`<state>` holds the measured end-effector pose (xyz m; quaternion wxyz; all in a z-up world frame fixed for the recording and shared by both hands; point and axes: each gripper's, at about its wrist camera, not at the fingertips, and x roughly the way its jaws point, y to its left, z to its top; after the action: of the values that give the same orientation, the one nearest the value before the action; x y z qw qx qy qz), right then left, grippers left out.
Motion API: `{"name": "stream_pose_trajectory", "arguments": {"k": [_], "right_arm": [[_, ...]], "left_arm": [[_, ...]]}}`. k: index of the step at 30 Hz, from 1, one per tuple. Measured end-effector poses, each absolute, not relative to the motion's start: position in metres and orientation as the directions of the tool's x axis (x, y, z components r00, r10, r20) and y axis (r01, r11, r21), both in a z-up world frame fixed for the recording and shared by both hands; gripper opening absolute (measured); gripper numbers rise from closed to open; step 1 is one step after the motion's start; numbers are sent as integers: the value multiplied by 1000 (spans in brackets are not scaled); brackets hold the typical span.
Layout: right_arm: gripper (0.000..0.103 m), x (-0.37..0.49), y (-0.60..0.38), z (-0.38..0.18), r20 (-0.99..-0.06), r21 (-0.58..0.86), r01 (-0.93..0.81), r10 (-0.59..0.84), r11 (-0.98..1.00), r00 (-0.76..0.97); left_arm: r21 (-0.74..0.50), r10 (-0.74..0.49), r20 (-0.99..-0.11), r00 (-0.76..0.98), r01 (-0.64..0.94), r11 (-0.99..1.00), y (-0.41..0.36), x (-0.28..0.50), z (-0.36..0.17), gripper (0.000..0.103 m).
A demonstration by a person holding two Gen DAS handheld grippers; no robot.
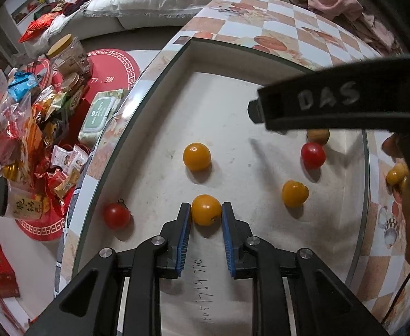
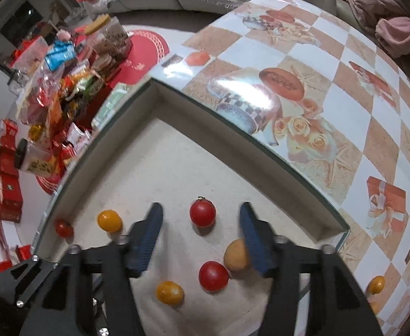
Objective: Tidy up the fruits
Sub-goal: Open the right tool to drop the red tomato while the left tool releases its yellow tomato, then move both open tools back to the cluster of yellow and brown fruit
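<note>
**A:** ok left wrist view first. The left hand-held gripper (image 1: 206,214) points down into a shallow white tray (image 1: 219,89) on the bench (image 1: 275,14), which has a checkered, flowery cover. Its blue pads (image 1: 184,233) sit tight on both sides of a yellow tomato (image 1: 206,209), so it's clamped on it. Other fruit loose in the tray: another yellow one (image 1: 196,156) further out, a third yellow (image 1: 294,193) to the right, a red tomato (image 1: 313,155) beyond that with a brownish one (image 1: 318,135) touching it, and a red one (image 1: 117,216) by the left wall. The right hand-held gripper (image 1: 256,112) pokes in at upper right, can't tell its state from here.

**B:** and the right wrist view?

**A:** there the right hand-held gripper (image 2: 202,215) has its jaws well apart, nothing pinched. A red tomato with a stem (image 2: 202,212) sits on the tray floor between the tips, touching neither. Closer to the camera there's a brownish fruit (image 2: 236,255) partly behind the right finger, a red tomato (image 2: 213,276) just beside it, and a yellow one (image 2: 169,292). Off to the left, a yellow (image 2: 109,220) and a small red (image 2: 63,227) near the tray wall (image 2: 176,95). A few more tomatoes (image 2: 375,284) lie on the bench outside the tray, far right. Snack packets (image 2: 64,89) are piled on the floor on the left.
</note>
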<state>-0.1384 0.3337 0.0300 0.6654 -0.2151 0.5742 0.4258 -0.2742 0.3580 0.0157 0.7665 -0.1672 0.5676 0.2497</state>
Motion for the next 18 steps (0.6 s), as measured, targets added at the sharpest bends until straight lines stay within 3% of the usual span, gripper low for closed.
{"name": "stream_pose_trajectory", "arguments": {"k": [5, 7, 9, 18], "right_arm": [[79, -134, 322, 48, -924, 246, -790, 382, 562, -16], [80, -131, 315, 56, -916, 259, -775, 401, 577, -7], [80, -129, 306, 63, -909, 271, -759, 416, 592, -1], [81, -121, 235, 80, -907, 264, -664, 414, 699, 75]], "left_arm": [[43, 195, -954, 226, -542, 839, 356, -272, 16, 23], [46, 194, -954, 228, -529, 847, 353, -272, 16, 28], [47, 200, -950, 240, -522, 851, 351, -273, 19, 80], [69, 218, -937, 272, -468, 881, 333, -266, 36, 81]]}}
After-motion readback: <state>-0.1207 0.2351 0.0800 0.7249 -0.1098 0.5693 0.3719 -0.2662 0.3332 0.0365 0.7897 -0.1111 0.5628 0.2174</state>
